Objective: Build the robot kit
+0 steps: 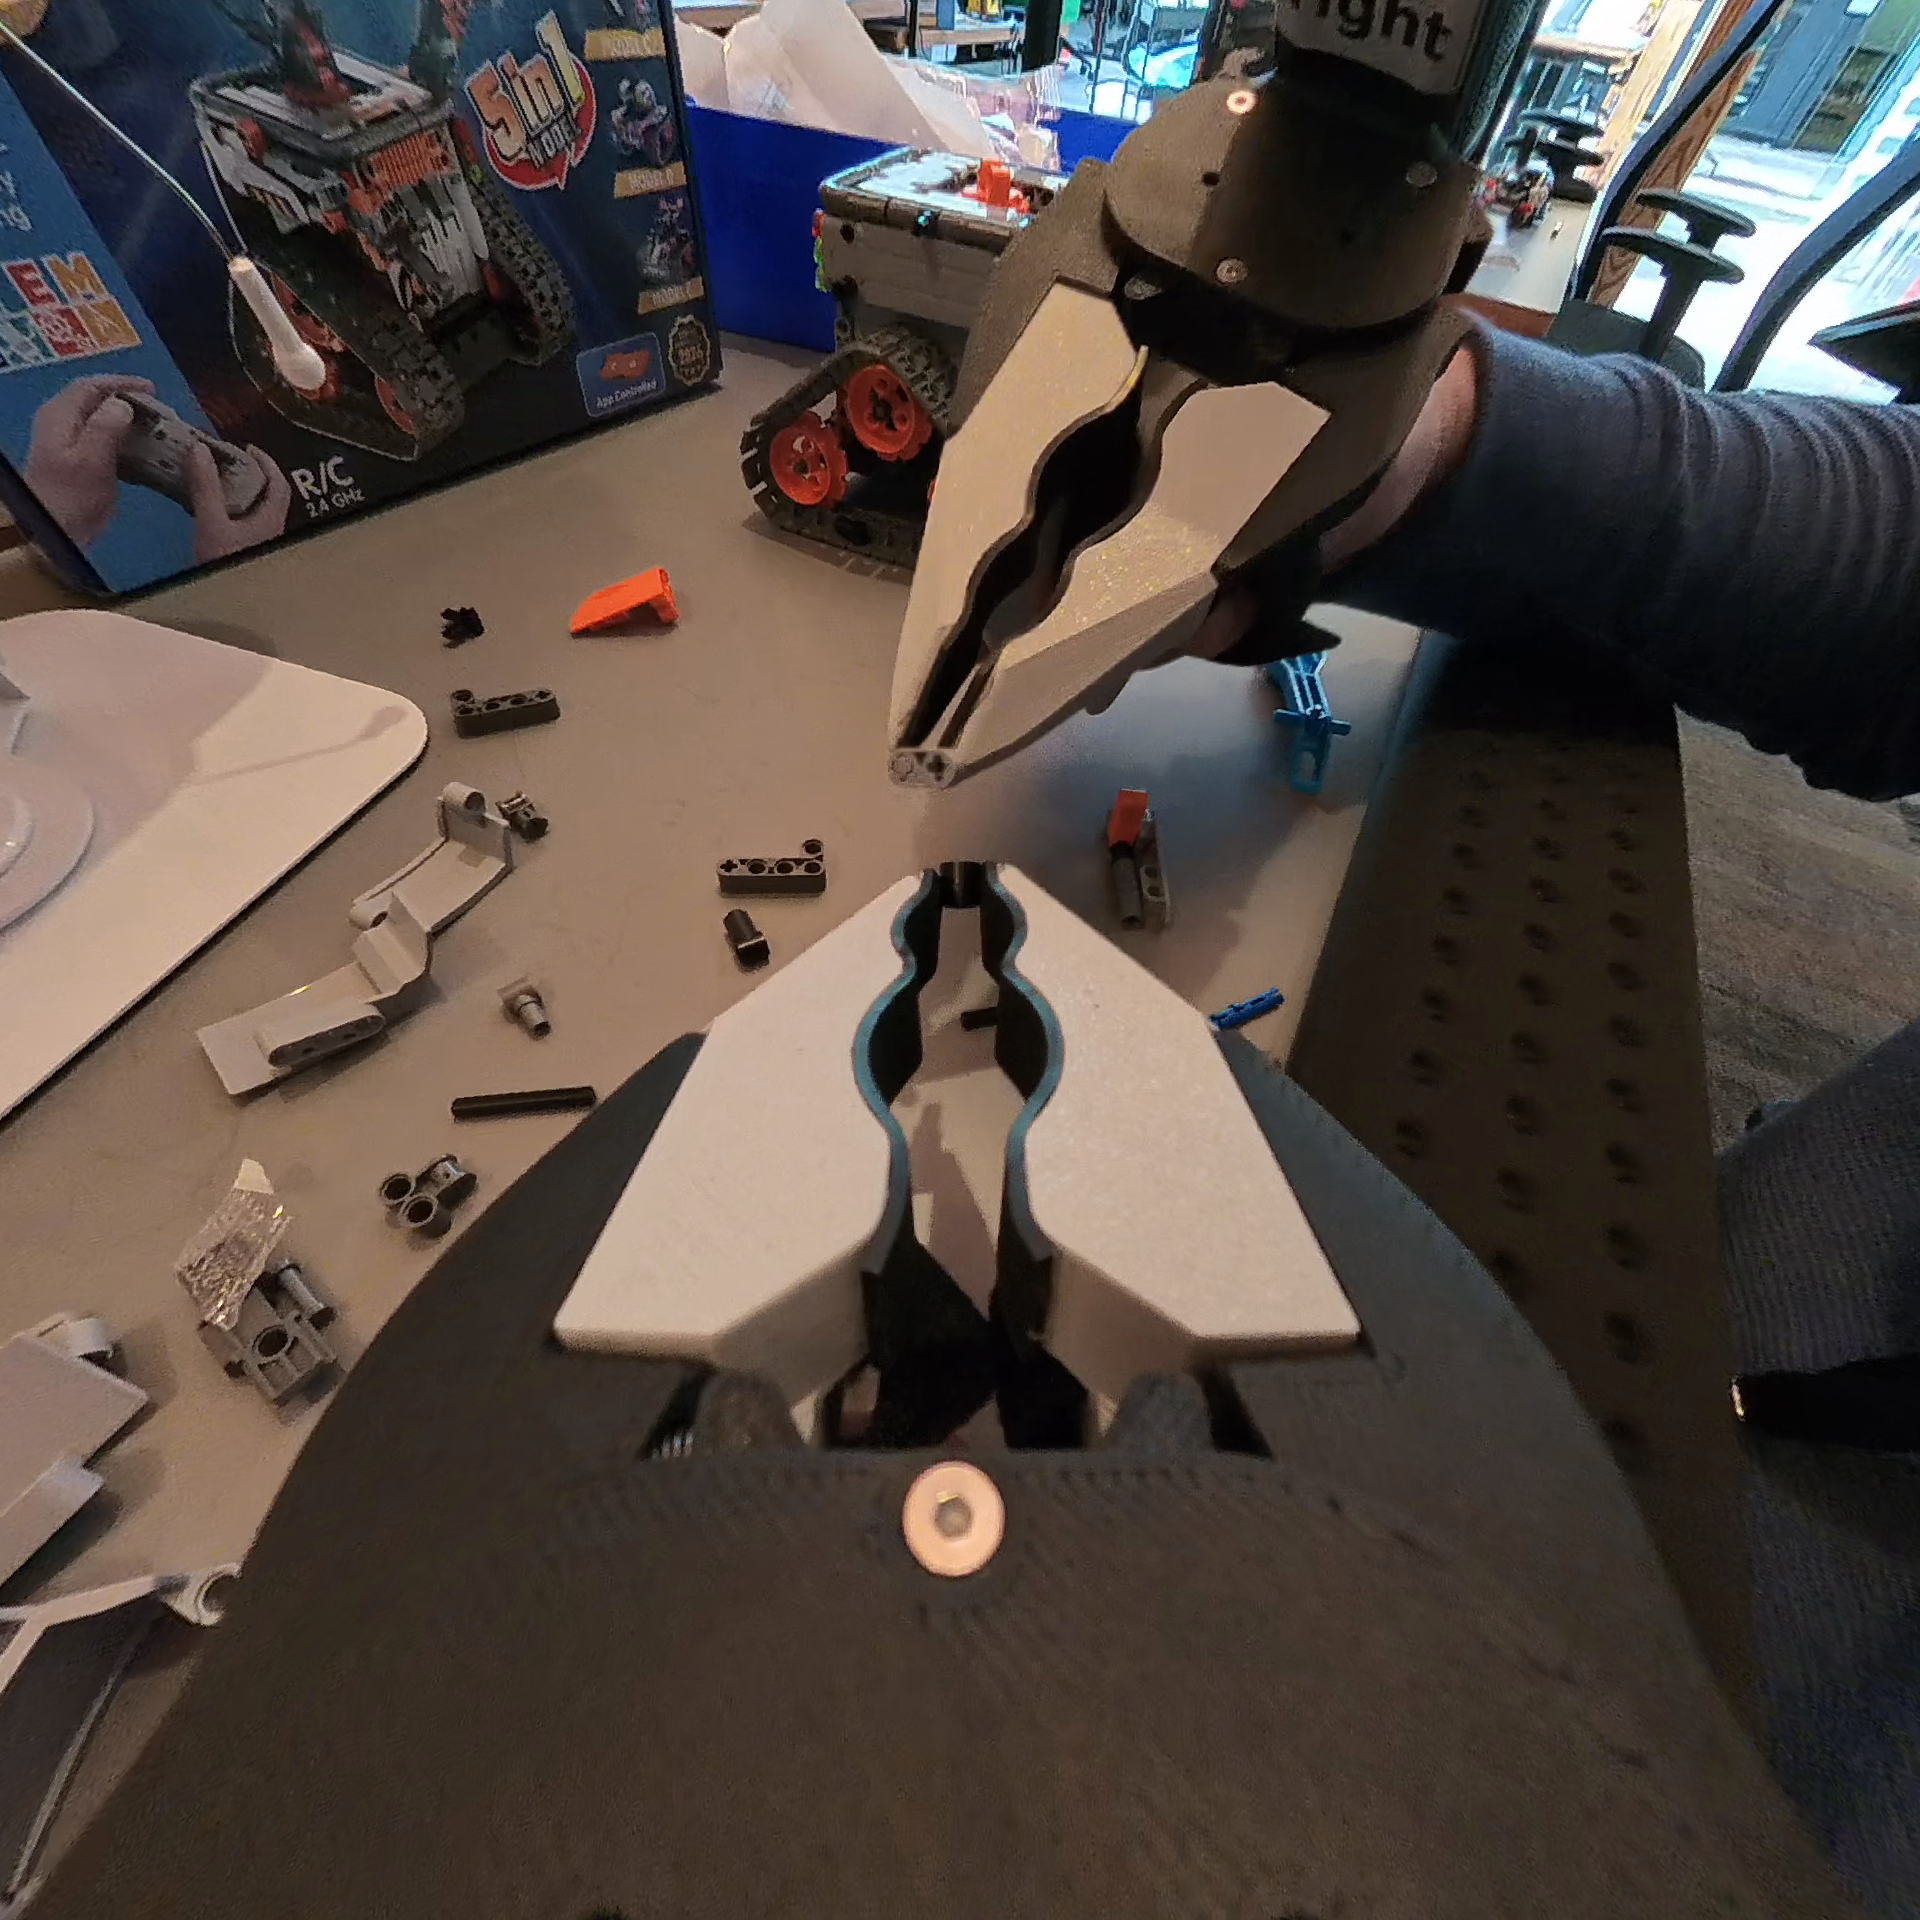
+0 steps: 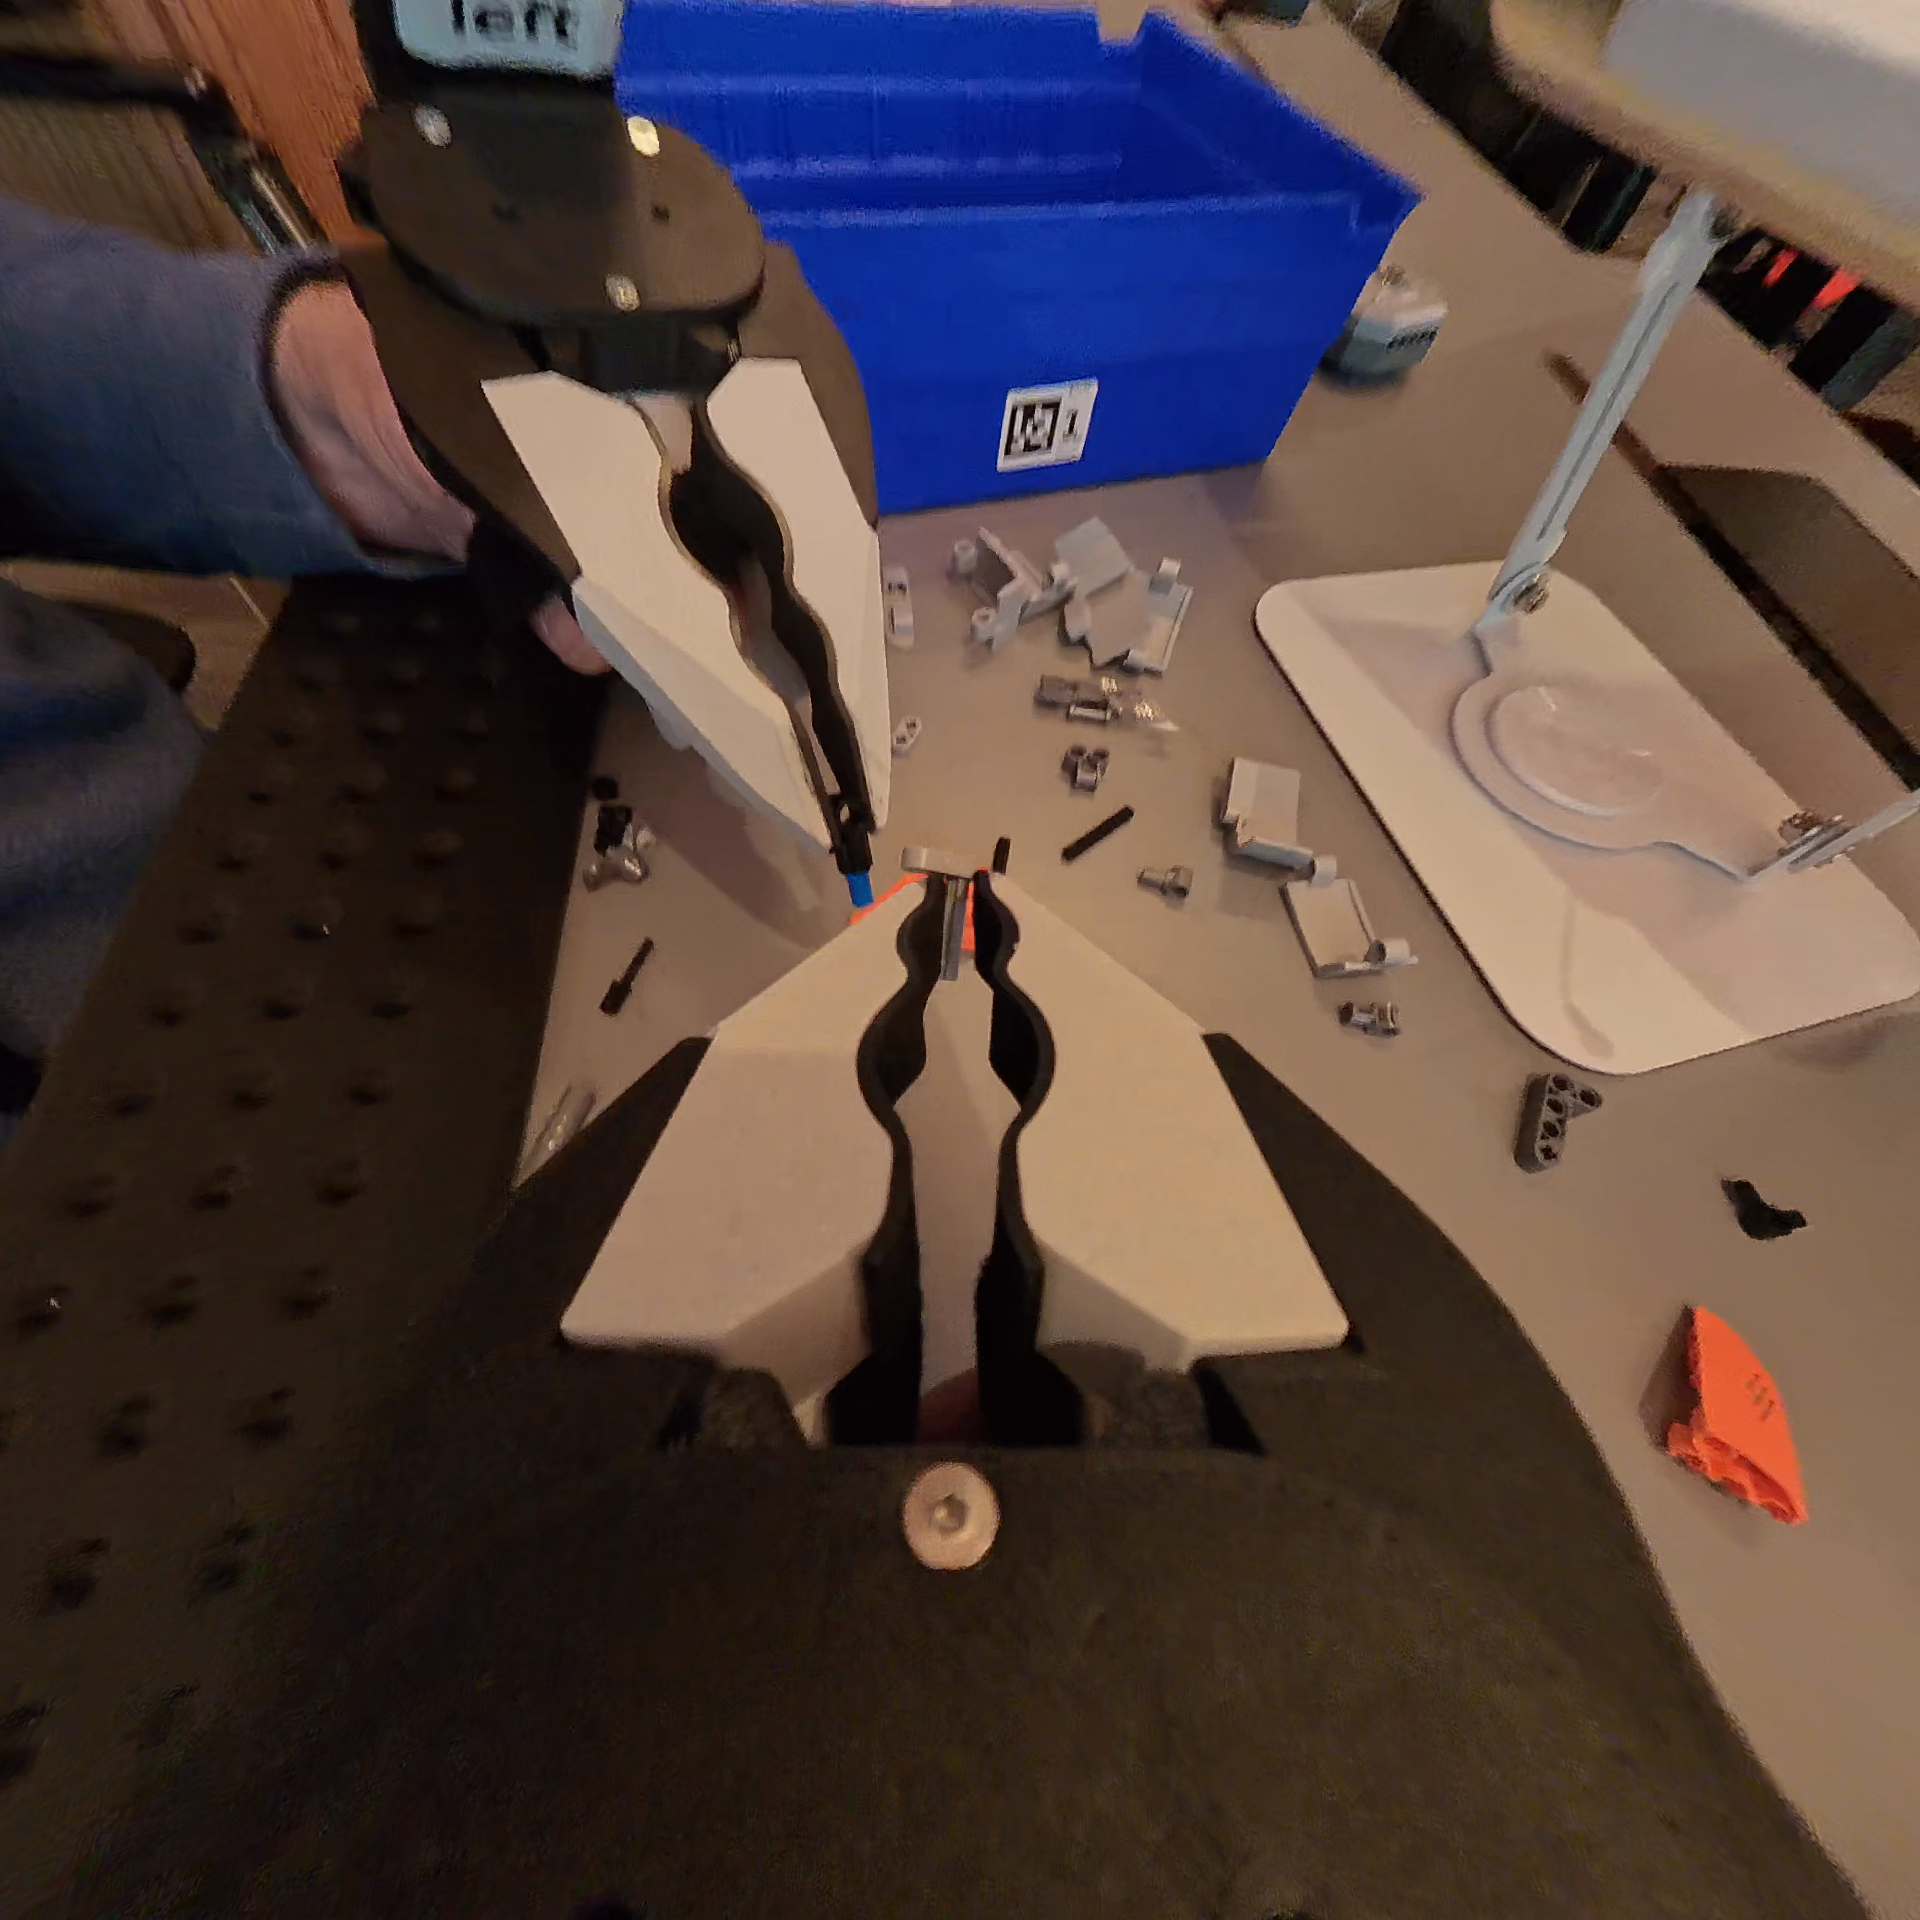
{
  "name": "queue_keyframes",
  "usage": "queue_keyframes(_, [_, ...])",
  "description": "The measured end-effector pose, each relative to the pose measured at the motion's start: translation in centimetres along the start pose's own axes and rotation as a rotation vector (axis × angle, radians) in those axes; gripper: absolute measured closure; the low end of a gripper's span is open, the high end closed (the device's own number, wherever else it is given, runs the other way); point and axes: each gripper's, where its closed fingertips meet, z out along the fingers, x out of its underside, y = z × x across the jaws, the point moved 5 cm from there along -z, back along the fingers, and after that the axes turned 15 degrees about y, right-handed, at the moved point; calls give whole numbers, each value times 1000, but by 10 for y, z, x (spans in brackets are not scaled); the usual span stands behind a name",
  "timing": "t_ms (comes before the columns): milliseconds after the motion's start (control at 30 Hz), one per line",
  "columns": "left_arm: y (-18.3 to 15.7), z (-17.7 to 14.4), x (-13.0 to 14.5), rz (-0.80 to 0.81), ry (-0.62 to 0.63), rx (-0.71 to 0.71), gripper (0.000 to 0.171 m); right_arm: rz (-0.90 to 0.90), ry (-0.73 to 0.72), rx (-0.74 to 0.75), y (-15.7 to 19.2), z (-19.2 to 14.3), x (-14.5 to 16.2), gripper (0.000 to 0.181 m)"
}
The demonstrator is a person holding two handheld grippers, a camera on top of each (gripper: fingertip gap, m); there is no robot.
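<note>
The left gripper [image 1: 956, 878] had its fingers clamped on a small black-and-blue pin [image 2: 854, 868], stiff, light, easily dropped. Just beyond, the right gripper [image 2: 951, 883] had its fingers pinched on a grey beam [image 1: 923, 767]; loose bricks lay on the worktop [image 1: 644, 831] below.

Both grippers have matt black bodies with a fine ribbed grain, like printed plastic; the left gripper [image 1: 956, 883] and the right gripper [image 2: 951, 883] carry pale, faintly grainy plastic fingers [image 1: 769, 1122] and a shiny metal screw [image 1: 953, 1519]. The table [image 1: 644, 831] is smooth and matt grey. Along its near edge lies a black board [image 2: 312, 935] with rows of holes. The bin [image 2: 1039, 260] is glossy blue plastic. The box [image 1: 343, 260] is glossy printed cardboard. The white stand base [image 2: 1558, 831] looks smooth, satin. The sleeve [image 1: 1683, 520] is soft knitted cloth.
</note>
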Motion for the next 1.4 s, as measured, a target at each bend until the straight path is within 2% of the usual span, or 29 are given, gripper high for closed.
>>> queue_keyframes(233, [-6, -10, -12, 4, -113, 23, 165, 85, -194, -14, -4, -16, -21, 179])
queue_keyframes(467, [-9, -18, -24, 1, -206, 11, 165, 210, -419, -98, -7, -36, -41, 180])
queue_keyframes(700, [-12, -22, -33, -41, -296, 68, 165, 292, -603, -205, 3, -39, -61, 180])
queue_keyframes(833, [-13, -27, -38, -69, -353, 98, 165, 310, -638, -272, 12, -31, -69, 180])
queue_keyframes(1033, [-13, -29, -38, -76, -377, 116, 165, 323, -674, -312, 16, -26, -72, 180])
queue_keyframes(1400, [-9, -37, -40, -86, -425, 118, 165, 318, -655, -260, 7, -31, -60, 180])
